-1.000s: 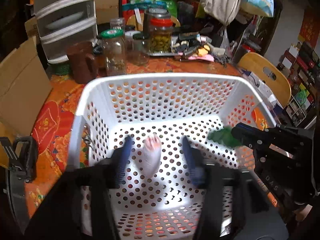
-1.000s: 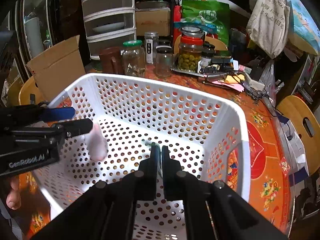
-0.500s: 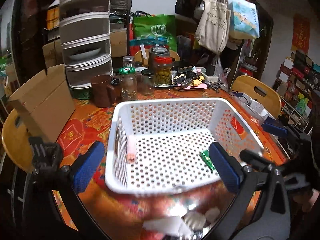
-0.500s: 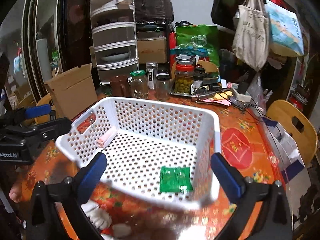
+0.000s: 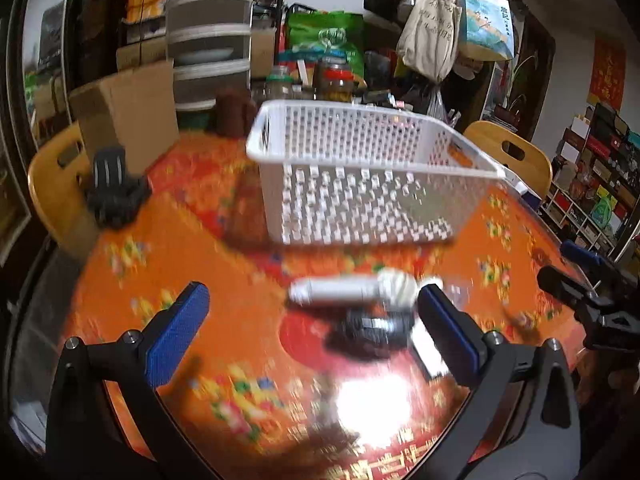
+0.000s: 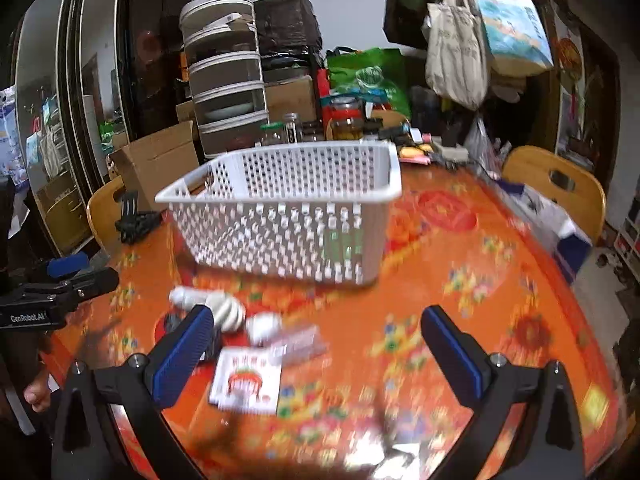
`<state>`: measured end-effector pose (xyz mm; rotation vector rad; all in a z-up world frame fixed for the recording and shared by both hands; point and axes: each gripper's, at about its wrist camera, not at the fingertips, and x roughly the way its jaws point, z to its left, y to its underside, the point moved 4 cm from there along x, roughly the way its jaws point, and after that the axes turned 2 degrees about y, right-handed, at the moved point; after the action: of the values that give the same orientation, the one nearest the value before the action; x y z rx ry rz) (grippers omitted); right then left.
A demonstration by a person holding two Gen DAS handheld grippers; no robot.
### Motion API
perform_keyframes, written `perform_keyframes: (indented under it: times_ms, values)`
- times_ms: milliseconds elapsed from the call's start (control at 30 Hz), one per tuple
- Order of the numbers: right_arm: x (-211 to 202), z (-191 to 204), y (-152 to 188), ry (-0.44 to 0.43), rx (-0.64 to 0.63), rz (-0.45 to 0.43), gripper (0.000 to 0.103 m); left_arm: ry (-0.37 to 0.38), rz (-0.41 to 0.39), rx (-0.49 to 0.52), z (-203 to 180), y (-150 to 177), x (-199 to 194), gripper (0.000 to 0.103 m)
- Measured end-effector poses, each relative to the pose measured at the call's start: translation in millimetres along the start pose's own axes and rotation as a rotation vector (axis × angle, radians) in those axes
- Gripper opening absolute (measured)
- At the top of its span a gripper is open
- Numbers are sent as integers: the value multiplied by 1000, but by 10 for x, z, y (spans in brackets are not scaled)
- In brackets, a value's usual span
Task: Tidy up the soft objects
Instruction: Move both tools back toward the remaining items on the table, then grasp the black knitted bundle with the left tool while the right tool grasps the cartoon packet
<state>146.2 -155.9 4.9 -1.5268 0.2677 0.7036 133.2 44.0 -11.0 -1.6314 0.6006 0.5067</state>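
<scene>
Both grippers, the left gripper and right gripper, hang wide open and empty above the orange table. Beyond them stands the white basket, a green packet inside. Near its front lie rolled white socks.

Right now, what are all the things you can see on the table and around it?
Laundry basket: one, white, mid-table.
Packet: one, green, inside basket.
Rolled socks: a few, white, before basket.
Card packet: one, white and red, near edge.
Tablecloth: one, orange.
Jars: several, behind basket.
Cardboard box: one, brown, far left.
Chairs: two wooden.
Left gripper: open, blue pads.
Right gripper: open, blue pads.
</scene>
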Motion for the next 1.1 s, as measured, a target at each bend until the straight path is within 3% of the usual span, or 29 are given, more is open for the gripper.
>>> perform_keyframes:
  times_ms: [233,333,867,1000,1067,1100]
  values:
    - [93,63,566,-87,62,67,103,40,76,-11,-142,474,260,103]
    - [174,95,716,-101,78,106,103,47,86,-19,-169,532,368,103]
    - [245,171,804,-87,49,117,101,41,134,29,-469,399,846,102]
    - [273,174,817,-95,48,126,99,29,137,38,-503,393,909,93]
    - [289,188,823,-97,45,131,99,27,137,40,-507,397,938,83]
    - [293,195,823,-98,42,133,98,36,142,41,-512,410,960,68]
